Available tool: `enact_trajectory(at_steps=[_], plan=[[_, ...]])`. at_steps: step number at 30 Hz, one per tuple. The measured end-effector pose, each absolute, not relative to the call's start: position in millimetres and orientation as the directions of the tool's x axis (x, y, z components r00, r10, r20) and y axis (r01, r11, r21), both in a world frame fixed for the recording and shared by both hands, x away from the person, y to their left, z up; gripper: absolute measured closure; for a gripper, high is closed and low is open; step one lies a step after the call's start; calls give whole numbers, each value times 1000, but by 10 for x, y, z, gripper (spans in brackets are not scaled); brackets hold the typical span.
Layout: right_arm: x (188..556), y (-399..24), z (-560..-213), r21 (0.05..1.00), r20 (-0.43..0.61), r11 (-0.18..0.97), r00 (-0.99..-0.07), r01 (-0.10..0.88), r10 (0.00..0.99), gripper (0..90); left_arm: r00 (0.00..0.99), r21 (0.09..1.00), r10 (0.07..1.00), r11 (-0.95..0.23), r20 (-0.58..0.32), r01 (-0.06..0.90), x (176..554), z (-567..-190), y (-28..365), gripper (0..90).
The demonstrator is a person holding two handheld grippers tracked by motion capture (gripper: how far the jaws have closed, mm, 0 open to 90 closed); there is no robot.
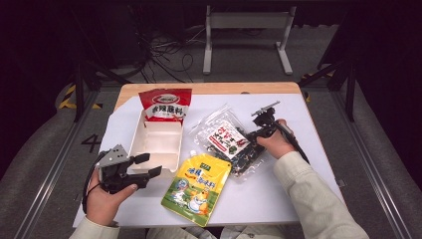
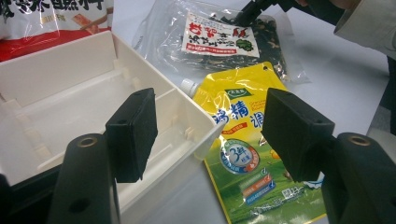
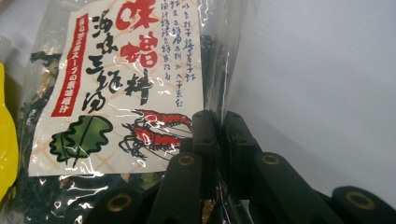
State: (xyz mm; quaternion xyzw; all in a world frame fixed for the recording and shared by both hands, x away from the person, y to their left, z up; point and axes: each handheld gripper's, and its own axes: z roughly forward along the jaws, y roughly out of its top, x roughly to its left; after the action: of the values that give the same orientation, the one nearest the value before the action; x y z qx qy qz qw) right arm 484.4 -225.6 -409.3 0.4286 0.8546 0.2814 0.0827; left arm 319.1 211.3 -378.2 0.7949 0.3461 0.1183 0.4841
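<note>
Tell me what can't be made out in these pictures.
- Red printed pouch: lower end hidden behind the white plastic divided tray, high view.
- Clear bag of dark dried seaweed: edge inside the right gripper, hidden by its shut jaws, right gripper view.
- Yellow spouted pouch: bottom cut off by the frame, left gripper view.

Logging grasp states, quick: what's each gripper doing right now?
Left gripper: open, holding nothing, beside the white tray.
Right gripper: shut on the clear seaweed bag edge.
</note>
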Motion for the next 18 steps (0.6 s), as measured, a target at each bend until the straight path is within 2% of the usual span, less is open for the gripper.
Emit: enact_trajectory(at_steps=[8, 18], plan=[[4674, -2453, -3870, 680, 38, 427, -611, 595, 791, 846, 750, 860, 644, -289, -149, 420, 3210, -3778, 2049, 356], [4391, -2591, -3614, 798, -39, 391, -609, 458, 792, 852, 781, 860, 611, -321, -132, 396, 3265, -3758, 1892, 344]])
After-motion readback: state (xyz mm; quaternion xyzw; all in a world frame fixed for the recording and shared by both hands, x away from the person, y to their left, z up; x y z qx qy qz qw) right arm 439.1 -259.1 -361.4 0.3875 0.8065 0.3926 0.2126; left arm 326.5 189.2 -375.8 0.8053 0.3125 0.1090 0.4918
